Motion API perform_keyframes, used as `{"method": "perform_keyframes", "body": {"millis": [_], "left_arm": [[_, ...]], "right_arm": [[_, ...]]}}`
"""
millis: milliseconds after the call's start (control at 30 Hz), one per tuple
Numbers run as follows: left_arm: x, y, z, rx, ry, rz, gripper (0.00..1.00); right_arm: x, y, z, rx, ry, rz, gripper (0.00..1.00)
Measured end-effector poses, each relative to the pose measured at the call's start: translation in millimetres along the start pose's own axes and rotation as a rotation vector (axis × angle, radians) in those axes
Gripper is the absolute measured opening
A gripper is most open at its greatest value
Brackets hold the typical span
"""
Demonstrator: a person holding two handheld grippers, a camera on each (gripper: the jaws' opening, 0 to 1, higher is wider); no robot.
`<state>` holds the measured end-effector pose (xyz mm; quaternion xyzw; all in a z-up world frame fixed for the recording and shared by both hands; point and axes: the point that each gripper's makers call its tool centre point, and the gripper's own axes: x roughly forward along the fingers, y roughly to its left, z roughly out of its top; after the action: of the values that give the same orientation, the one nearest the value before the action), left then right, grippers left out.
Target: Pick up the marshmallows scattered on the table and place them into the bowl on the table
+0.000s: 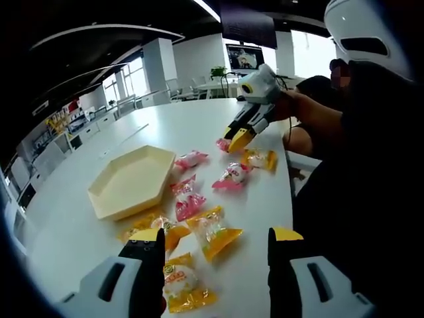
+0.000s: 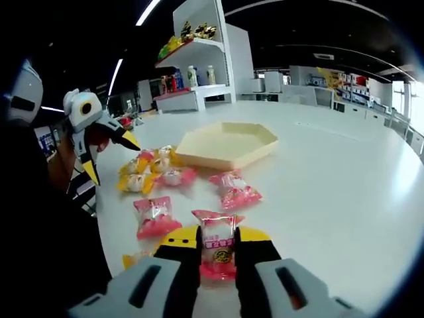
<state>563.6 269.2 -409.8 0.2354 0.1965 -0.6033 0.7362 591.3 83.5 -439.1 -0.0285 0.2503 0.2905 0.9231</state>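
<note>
A round white table (image 1: 218,119) stands in an open office with dark ceilings, strip lights, shelving (image 2: 199,59) stocked with bottles and goods, and a wall screen (image 1: 244,57) at the far side. The landmark is a shallow cream hexagonal bowl (image 1: 130,180), sitting empty on the tabletop, with wrapped marshmallows scattered just beside it toward the person. In the left gripper view, a pink packet (image 1: 187,199) lies next to the bowl's near corner, another pink one (image 1: 191,159) touches or nearly touches its far corner, and yellow packets (image 1: 213,230) lie nearer the camera. The person's hand (image 1: 286,106) reaches in from beyond the bowl, holding the right gripper (image 1: 240,139) angled down toward the candy on the far side of the bowl. The left gripper (image 1: 215,240) hovers low above the table on the bowl's near side, its yellow-tipped jaws spread wide with nothing between them; one yellow packet (image 1: 179,281) lies partly behind its left jaw. In the right gripper view, the right gripper (image 2: 217,238) has its jaws pressed in on a pink marshmallow (image 2: 218,250), pinched at the table surface well short of the bowl (image 2: 225,146), while the left gripper (image 2: 109,156), seen across the candy, hangs with jaws apart.
</note>
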Motion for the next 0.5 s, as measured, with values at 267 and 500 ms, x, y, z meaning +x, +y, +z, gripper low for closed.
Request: {"method": "perform_keyframes", "body": {"millis": [267, 500], "left_arm": [[1.4, 0.6, -2.6, -0.005, 0.006, -0.001, 0.63], [0.5, 0.8, -1.7, -0.005, 0.002, -0.002, 0.63]], "right_arm": [[0.1, -9.8, 10.1, -0.017, -0.054, -0.037, 0.20], [-1.1, -11.2, 23.2, -0.020, -0.102, -0.041, 0.20]]}}
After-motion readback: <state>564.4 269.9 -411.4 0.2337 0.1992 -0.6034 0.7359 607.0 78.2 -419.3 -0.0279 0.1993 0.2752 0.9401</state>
